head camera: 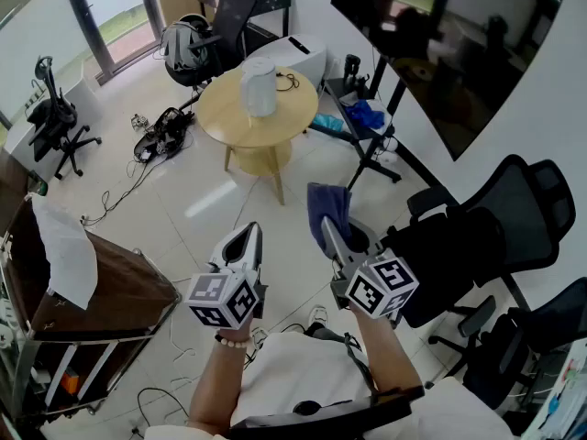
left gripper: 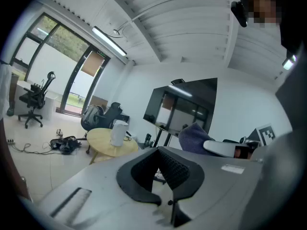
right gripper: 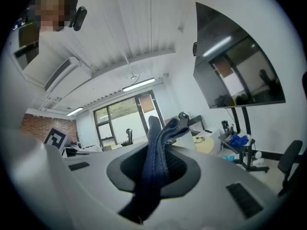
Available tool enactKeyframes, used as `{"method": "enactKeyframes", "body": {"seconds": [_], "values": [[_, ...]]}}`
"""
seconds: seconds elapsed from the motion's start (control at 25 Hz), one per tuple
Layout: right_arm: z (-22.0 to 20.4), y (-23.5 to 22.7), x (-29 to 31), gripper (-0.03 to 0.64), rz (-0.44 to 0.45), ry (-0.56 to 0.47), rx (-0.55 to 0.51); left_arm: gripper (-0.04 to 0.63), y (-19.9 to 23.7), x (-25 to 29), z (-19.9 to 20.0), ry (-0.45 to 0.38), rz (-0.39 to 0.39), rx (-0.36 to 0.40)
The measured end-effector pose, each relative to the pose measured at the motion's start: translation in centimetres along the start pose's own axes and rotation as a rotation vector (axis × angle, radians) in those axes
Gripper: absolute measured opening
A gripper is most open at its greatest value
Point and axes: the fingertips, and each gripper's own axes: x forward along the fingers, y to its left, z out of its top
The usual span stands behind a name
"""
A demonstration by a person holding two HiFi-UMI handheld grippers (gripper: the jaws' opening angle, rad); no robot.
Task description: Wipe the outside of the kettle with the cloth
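Cloth [head camera: 326, 202], dark blue, sits clamped in the right gripper [head camera: 329, 230], carried ready for wiping. The left gripper [head camera: 245, 239] is closed on nothing, probably kept free for steadying. The white kettle [head camera: 259, 86] stands far ahead on the round table [head camera: 218, 110].

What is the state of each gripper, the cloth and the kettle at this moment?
left gripper: shut, nothing between its jaws.
right gripper: shut on the cloth.
cloth: clamped in the right gripper, far from the kettle.
kettle: upright on the round table, untouched.
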Motion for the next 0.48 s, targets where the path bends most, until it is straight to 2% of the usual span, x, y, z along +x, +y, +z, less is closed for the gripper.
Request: {"method": "enactKeyframes", "body": {"seconds": [0.24, 0.48], "values": [[-0.2, -0.6, 0.5, 0.066, 0.027, 0.014, 0.017, 0.000, 0.1, 1.0, -0.2, 0.008, 0.009, 0.003], [0.3, -3.3, 0.7, 0.066, 0.057, 0.005, 0.053, 0.000, 0.5, 2.6, -0.6, 0.017, 0.058, 0.005]]}}
